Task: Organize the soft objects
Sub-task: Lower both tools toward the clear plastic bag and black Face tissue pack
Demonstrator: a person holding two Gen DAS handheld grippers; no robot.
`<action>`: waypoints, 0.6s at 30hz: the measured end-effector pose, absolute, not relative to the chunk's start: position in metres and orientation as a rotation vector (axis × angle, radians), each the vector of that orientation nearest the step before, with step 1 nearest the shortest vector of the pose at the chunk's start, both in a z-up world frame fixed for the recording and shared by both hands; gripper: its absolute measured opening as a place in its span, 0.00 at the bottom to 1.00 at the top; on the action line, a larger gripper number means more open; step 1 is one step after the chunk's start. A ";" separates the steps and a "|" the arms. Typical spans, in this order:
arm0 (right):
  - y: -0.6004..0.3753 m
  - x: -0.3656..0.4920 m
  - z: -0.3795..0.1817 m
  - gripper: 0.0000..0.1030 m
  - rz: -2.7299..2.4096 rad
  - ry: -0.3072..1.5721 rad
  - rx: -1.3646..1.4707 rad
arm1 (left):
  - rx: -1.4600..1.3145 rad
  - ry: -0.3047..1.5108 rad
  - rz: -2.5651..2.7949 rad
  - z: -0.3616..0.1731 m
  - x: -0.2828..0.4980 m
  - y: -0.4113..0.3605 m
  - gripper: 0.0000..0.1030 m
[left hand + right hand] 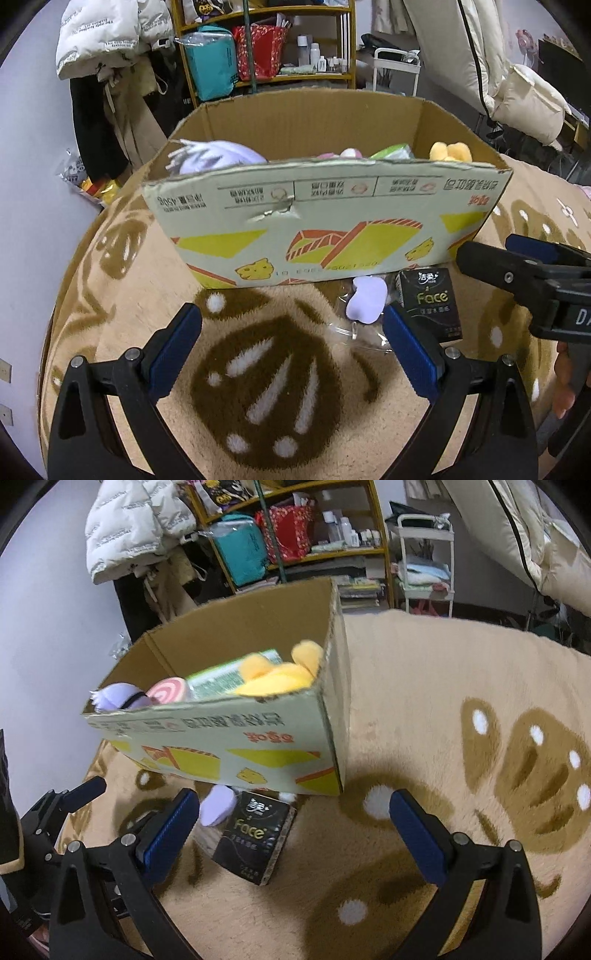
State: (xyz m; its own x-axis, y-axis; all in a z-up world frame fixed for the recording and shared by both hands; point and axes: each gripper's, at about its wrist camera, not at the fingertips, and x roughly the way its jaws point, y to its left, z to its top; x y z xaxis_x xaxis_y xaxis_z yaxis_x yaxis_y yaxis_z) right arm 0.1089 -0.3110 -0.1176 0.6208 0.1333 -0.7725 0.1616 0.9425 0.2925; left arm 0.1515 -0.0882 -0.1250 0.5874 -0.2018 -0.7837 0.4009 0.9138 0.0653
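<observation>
We hold both grippers low over the tan blanket (122, 302), facing an open cardboard box (325, 229) that stands on it. The left gripper (291, 347) has its blue-padded fingers spread wide with nothing between them, only patterned blanket. The right gripper (293, 827) is likewise spread wide and holds nothing; its left finger (171, 830) sits just beside a black tissue pack (255, 834).

That pack lies on the blanket at the foot of the box's near wall, toward the right corner, tilted in our right view. Touching it on its left is a small lilac plush piece (365, 299), which rests against the box's bottom edge in some clear wrapping.

Inside the box we see a lilac plush toy (218, 155) by the left wall, a pink swirl plush (168, 692) in the middle, a green packet (225, 675), and a yellow plush (284, 674) pressed into the right corner, its top rising above the torn rim.

To the right of the box the blanket lies open and flat. Behind the box stand a yellow shelf (266, 79) and hanging coats (107, 44).
</observation>
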 end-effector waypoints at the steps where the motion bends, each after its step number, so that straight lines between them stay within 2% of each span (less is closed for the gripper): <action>1: -0.311 0.110 -0.120 1.00 -0.018 0.916 0.357 | 0.247 0.877 -0.356 -0.126 0.152 -0.088 0.94; 18: -0.311 0.127 -0.153 1.00 -0.012 1.021 0.386 | 0.294 0.923 -0.371 -0.153 0.160 -0.094 0.94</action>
State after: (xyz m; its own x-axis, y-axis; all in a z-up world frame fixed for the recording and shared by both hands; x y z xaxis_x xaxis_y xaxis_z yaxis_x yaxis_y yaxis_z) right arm 0.1270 -0.3107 -0.1527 0.5286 0.1687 -0.8319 0.1880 0.9325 0.3085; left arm 0.1599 -0.0939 -0.1531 0.5483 -0.1838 -0.8158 0.4318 0.8977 0.0879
